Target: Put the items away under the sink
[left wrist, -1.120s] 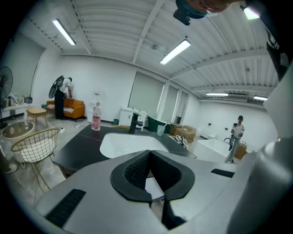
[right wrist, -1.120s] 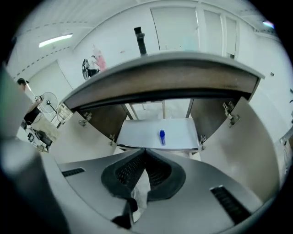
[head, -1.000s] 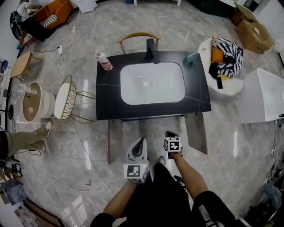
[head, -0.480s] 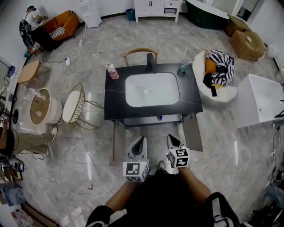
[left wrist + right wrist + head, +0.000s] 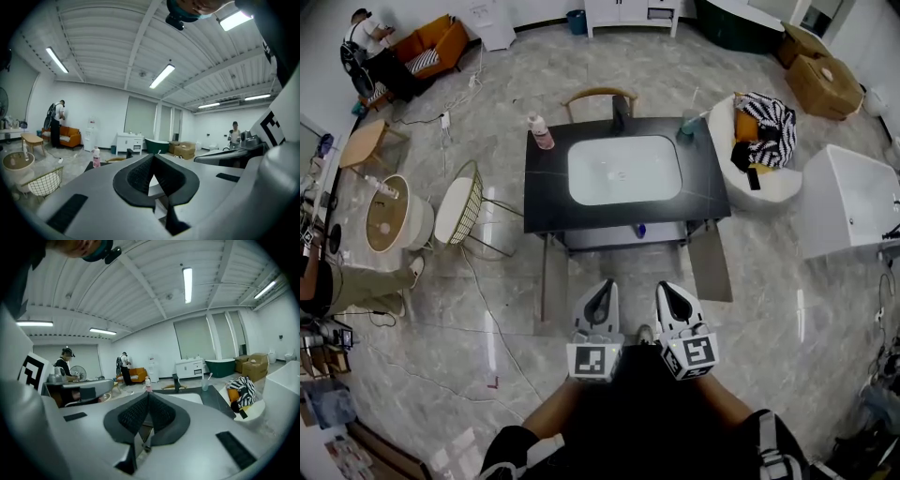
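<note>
The job looks to be at an early stage. The cabinet (image 5: 591, 239) under the counter (image 5: 546, 192) stands straight ahead of both tools and well apart from them. Its two doors are swung open toward them, one ahead of the left gripper (image 5: 602, 292) to its left (image 5: 546, 281), the other ahead of the right gripper (image 5: 672, 295) to its right (image 5: 710, 272). Both grippers have their jaws pressed together on nothing, as their own views show ( (image 5: 152, 161), (image 5: 147, 399)), so no item is in transit.

A pink bottle (image 5: 542, 134) still stands on the counter's far left corner, beyond the left gripper. A cup (image 5: 687, 125) stands on the far right corner, beyond the right gripper. Those two appear to be what is left to stow.

As for containers, the cabinet shows only a small blue thing (image 5: 640, 229) at its front edge, just past the tools' midline. The counter hides the rest of its inside. The sink (image 5: 623, 192) beyond it is bare and white, with nothing lying in it. Far off to the right of the right gripper, a round white tub seat (image 5: 769, 187) holds a striped cloth (image 5: 773, 117) heaped over something orange. The cup has a thin stick-like thing poking out of it, too small to name.
</note>
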Motion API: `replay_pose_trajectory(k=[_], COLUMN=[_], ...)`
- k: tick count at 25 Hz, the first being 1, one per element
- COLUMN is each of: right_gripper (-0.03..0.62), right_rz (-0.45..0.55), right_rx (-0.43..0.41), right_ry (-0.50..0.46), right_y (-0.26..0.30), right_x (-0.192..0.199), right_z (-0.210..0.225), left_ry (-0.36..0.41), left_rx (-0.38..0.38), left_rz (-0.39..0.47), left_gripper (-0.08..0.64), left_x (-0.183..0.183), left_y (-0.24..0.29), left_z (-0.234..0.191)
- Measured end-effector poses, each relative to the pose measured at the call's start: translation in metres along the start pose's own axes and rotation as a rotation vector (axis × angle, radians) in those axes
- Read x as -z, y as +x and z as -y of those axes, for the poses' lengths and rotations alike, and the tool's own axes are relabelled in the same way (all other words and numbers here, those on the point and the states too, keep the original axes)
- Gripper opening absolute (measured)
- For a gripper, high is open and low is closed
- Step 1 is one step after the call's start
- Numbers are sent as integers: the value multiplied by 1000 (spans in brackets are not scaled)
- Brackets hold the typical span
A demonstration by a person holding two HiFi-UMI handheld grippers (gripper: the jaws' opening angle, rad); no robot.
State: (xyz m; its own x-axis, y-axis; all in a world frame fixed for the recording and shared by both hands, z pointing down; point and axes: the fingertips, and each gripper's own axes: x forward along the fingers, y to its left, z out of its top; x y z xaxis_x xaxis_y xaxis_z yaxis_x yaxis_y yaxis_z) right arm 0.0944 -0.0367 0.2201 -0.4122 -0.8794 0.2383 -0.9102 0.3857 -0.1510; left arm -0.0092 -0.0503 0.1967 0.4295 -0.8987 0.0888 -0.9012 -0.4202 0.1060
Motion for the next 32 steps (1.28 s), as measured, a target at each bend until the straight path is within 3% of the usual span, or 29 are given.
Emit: replay_pose_trajectory(k=[5, 32], right_gripper=[11, 11], right_rz=[17, 16], right_rx=[-4, 23], right_ry=[-21, 8], right_y=[-2, -1], right_x=[-4, -1], right_z=[1, 7], left_ry=[-59, -51], left_rx=[-34, -2], left_rz=[-32, -4], left_gripper=[15, 15], left_x=[11, 5], left_y=[-5, 4], left_z=[-10, -7])
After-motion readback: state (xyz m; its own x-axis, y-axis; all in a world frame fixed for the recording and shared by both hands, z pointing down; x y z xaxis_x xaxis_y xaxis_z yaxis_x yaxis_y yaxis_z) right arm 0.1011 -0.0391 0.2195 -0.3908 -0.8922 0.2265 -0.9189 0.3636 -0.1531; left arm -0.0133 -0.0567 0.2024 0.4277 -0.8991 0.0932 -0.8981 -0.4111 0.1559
